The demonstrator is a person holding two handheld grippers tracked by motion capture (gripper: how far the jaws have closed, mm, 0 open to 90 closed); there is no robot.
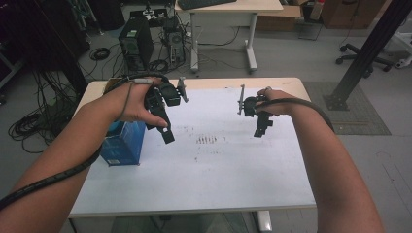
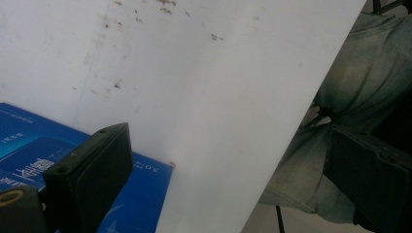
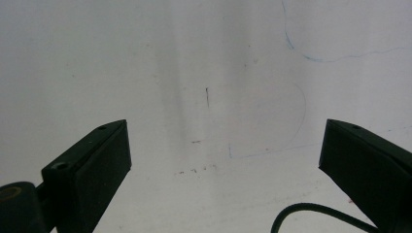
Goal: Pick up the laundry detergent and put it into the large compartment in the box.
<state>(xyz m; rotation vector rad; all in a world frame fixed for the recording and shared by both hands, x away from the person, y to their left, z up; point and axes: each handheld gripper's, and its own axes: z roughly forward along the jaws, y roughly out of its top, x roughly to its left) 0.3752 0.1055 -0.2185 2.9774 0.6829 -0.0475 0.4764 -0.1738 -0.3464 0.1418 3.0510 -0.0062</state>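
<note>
Both grippers were held above the white table [image 1: 209, 179], each in one of the person's hands, forearms coming in from the near edge.

Left gripper [image 1: 165, 127]: raised over the left part of the table, tilted, jaws pointing down and toward the near side. In the left gripper view its jaws stood wide apart with nothing between them; bare tabletop and the table's near edge lay in the gap, and grey trouser cloth [image 2: 359, 87] showed past that edge. Its cable [image 1: 53, 177] ran along the left forearm.

Blue box [image 1: 124, 143]: stood upright on the table at the left edge, just beside and below the left hand [image 1: 128, 104], partly hidden by the wrist. In the left gripper view the box's printed blue face [image 2: 29, 145] sat behind the left-side jaw, outside the gap, not touched by either jaw.

Right gripper [image 1: 261, 127]: held over the right-centre of the table, jaws pointing down, well apart from the box. In the right gripper view its jaws were spread wide over bare tabletop, gripping nothing. Faint blue pen lines [image 3: 296, 102] and small dark specks marked the surface beneath; a loop of black cable [image 3: 316, 213] crossed the bottom.

A cluster of reddish-brown marks [image 1: 206, 140] lay on the table between the two grippers.
</note>
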